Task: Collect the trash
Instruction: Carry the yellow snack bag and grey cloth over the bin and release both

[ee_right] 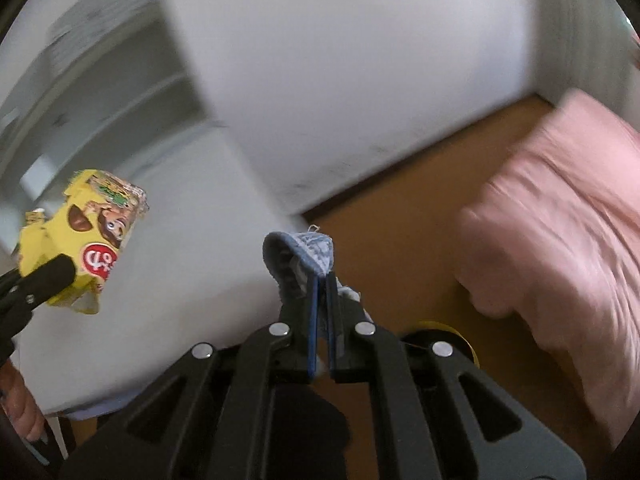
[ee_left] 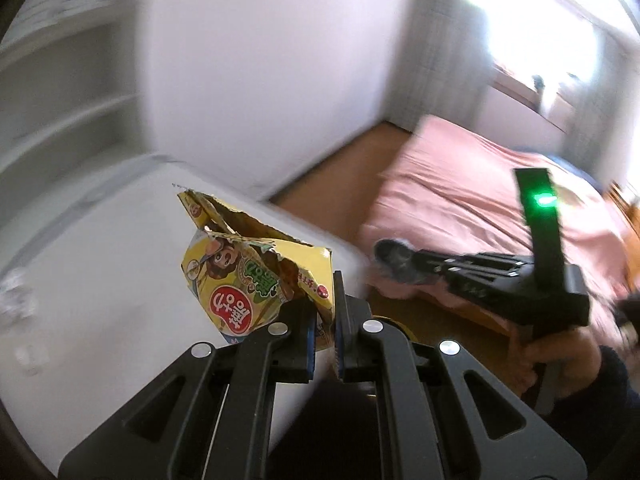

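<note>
My left gripper [ee_left: 325, 312] is shut on a torn yellow snack box [ee_left: 244, 272], held in the air over a white table [ee_left: 100, 280]. The right wrist view shows the same snack box [ee_right: 86, 236] at the left, clamped by the left gripper [ee_right: 48, 280]. My right gripper [ee_right: 322, 280] is shut on a small blue-grey piece of fabric [ee_right: 298, 254], above the table's edge and the wooden floor. In the left wrist view the right gripper [ee_left: 390, 258] reaches in from the right, a hand [ee_left: 560, 360] on its handle, with the dark fabric [ee_left: 394, 256] at its tip.
A pink bedcover [ee_right: 560, 216] lies on a bed at the right, also the pink bedcover [ee_left: 480, 200] below a bright window [ee_left: 532, 32]. White shelves [ee_left: 60, 100] stand at the left against the white wall [ee_right: 340, 60]. A yellow round object [ee_right: 444, 330] lies on the wooden floor [ee_right: 400, 220]. Crumpled paper [ee_left: 16, 296] rests on the table.
</note>
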`<state>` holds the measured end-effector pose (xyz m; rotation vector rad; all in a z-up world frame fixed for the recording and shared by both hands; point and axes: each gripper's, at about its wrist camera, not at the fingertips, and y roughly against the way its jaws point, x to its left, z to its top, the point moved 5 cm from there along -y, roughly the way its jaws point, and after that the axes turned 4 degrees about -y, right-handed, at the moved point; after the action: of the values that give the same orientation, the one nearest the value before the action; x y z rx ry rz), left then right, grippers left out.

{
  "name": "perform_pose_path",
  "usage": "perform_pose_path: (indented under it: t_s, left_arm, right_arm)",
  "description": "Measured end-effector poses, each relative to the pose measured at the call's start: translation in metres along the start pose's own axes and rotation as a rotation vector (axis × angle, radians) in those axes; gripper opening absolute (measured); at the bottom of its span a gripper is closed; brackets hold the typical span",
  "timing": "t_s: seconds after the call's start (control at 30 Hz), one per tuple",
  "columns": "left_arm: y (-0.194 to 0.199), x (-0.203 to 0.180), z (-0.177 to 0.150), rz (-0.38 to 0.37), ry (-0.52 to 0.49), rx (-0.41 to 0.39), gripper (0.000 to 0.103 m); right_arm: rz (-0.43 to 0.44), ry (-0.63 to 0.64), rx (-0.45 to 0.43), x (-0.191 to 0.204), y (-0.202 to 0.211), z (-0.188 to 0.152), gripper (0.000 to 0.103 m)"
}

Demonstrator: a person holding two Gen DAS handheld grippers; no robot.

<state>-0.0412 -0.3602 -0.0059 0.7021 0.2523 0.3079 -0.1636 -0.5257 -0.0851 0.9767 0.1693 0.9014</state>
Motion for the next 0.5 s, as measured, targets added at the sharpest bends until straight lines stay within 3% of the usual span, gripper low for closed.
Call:
perform_pose_path:
  t_s: [0.1, 0.23, 0.33, 0.5]
  left_arm:
    - [-0.032, -0.045, -0.001, -0.095, -0.063, 0.046, 0.006]
    - [-0.063, -0.084, -0.006, -0.143, -0.138, 0.087, 0.006]
    - [-0.080, -0.110, -0.010, -0.154, -0.195, 0.095, 0.007]
    - [-0.107, -0.129, -0.016, -0.223, -0.200, 0.136, 0.006]
  right_arm:
    - [-0.048, -0.083, 0.026, -0.050, -0.001, -0.019, 0.004]
    - [-0.090, -0.168, 0.069, -0.100, -0.009, -0.042, 0.004]
    - [-0.098, -0.209, 0.106, -0.121, -0.024, -0.055, 0.004]
    - [-0.102, -0.258, 0.167, -0.146, -0.045, -0.067, 0.004]
